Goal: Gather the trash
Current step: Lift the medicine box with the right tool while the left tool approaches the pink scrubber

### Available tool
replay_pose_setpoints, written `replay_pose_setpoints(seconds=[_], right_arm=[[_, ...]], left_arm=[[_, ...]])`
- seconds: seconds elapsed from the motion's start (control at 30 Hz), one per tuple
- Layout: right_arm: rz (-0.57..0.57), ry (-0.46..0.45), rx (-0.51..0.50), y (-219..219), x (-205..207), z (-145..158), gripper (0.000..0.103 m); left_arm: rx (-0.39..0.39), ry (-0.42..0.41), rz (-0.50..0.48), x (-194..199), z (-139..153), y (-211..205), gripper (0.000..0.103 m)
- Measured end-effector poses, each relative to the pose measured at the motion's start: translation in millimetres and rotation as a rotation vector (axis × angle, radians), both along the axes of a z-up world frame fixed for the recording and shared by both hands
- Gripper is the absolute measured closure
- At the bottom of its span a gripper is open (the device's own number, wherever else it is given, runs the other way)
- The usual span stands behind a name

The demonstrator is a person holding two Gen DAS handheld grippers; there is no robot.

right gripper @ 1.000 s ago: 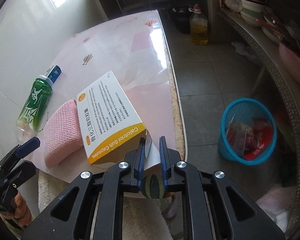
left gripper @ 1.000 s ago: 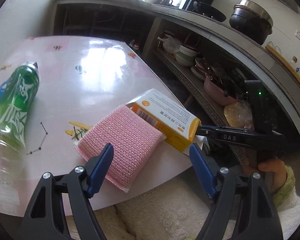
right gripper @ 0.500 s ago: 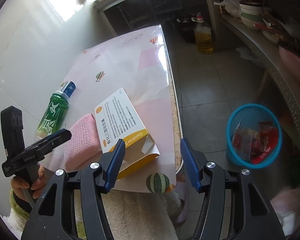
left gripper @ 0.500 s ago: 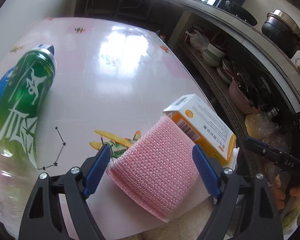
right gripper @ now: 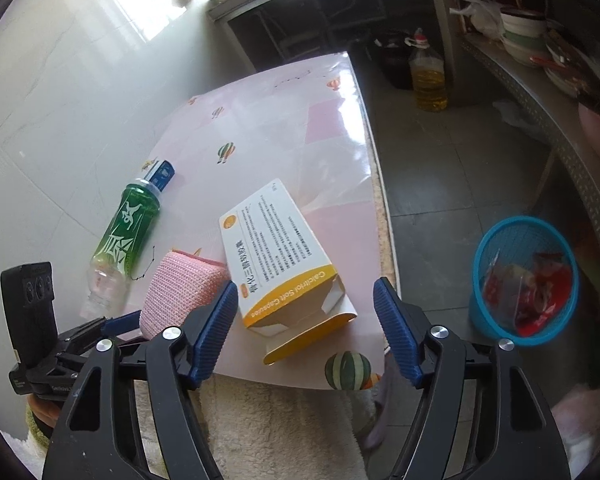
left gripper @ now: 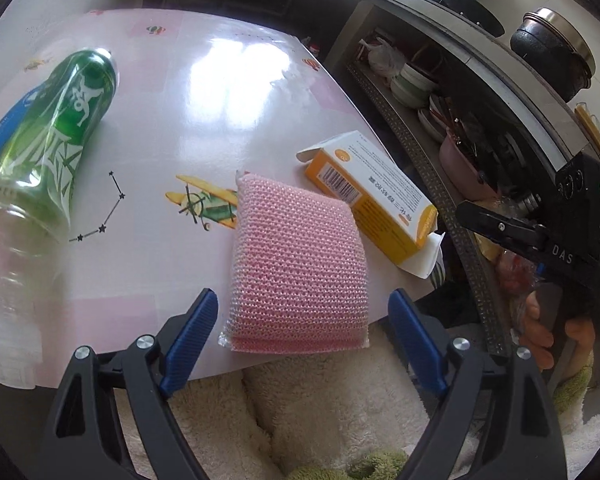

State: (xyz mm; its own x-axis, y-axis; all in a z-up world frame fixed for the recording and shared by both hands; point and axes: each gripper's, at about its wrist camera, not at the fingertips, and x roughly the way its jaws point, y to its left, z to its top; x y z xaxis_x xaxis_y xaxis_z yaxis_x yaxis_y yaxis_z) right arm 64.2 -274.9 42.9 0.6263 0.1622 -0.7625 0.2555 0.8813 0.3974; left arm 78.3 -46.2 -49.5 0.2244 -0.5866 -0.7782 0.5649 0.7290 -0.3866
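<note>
Between the left claw (left gripper: 302, 340) fingers lies the pink sponge (left gripper: 298, 264), untouched.

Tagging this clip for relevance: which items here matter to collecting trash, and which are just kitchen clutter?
Belongs to the job:
- capsule box, opened, on the table
- green bottle, lying on its side
- pink sponge, perhaps, if counted as trash
- blue bin on the floor, wrappers inside

Just lying about:
- oil jug on the floor
- stacked bowls on the shelf
- black pot
</note>
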Motion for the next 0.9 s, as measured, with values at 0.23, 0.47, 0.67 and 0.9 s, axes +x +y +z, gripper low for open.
replay_pose_setpoints(seconds=[0.23,0.47,0.67,0.9], right_arm=[[0.106,0.026,-0.104,25,25,3,0.018],[0.170,0.114,-0.227,43,54,-16,0.017],[0.144,0.175,-0.206,42,48,-32,0.031],[0.063,0.223,-0.205,33,27,-24,0.030]], left_arm=[[0.119,-0.075,-0.034,1,-5,-27,0.015],[0.170,-0.076,0.025,7,-16,-33,0.015],[0.178,-0.087,0.076,15,-16,-29,0.021],[0.180,-0.089,0.138,20,-16,-24,0.023]])
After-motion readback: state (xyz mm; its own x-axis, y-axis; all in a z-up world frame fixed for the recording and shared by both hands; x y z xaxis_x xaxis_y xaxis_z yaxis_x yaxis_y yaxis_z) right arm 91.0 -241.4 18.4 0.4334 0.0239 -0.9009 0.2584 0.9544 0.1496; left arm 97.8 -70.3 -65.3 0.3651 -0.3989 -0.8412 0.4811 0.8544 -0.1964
